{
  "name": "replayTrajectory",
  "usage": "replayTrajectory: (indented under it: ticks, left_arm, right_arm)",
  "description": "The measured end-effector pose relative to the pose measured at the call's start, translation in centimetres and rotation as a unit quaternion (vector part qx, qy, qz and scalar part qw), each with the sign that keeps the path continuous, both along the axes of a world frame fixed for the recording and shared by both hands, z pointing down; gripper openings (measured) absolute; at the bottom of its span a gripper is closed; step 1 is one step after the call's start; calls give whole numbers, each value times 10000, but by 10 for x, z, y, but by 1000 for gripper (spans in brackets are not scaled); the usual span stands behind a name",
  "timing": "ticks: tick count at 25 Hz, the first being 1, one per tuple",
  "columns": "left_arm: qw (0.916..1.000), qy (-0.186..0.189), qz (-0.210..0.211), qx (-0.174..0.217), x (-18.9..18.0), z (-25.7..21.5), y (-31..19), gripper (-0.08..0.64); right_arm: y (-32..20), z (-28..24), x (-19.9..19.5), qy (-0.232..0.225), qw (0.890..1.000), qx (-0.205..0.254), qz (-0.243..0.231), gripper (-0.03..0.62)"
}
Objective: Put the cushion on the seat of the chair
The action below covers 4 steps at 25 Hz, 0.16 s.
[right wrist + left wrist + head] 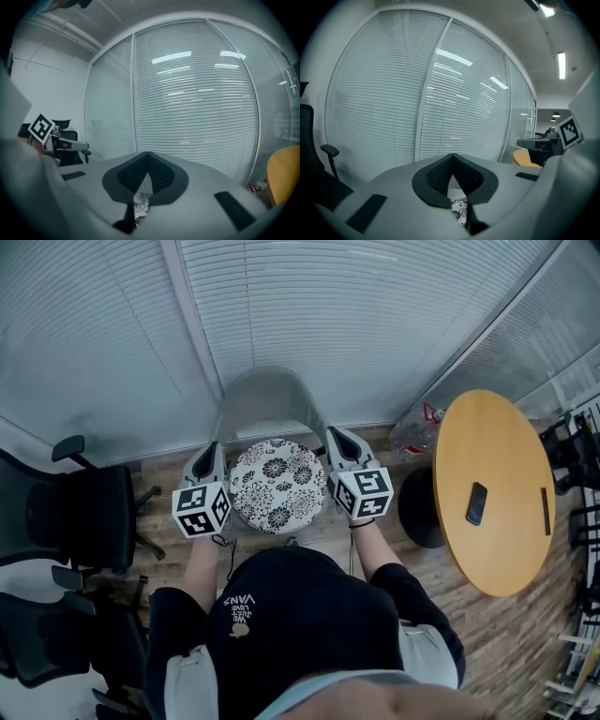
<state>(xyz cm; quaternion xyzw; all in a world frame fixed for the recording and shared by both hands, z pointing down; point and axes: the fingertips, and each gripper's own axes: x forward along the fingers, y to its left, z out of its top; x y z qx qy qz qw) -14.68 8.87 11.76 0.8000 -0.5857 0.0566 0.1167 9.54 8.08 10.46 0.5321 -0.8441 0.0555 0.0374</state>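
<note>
The round black-and-white floral cushion (278,486) lies flat on the seat of the grey chair (267,395), in front of its curved back. My left gripper (214,448) hovers at the cushion's left side and my right gripper (336,434) at its right, both higher than the cushion. In the left gripper view the pads (452,157) meet at the tips, with nothing pinched; a sliver of the cushion (459,211) shows below them. The right gripper (147,154) is likewise shut, the cushion (139,211) showing underneath.
A round wooden table (492,493) stands at the right with a phone (476,503) on it. Black office chairs (75,512) crowd the left. Glass walls with blinds (309,306) run behind the chair. The person's torso fills the bottom of the head view.
</note>
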Motion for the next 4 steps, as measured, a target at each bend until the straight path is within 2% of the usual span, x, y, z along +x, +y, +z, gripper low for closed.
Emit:
replayTrajectory:
  ticks: [4]
  left_arm:
    - [10000,-22,34,16,3,-1,0,11]
  right_arm:
    - [1,0,1,13,10000,7,8,16]
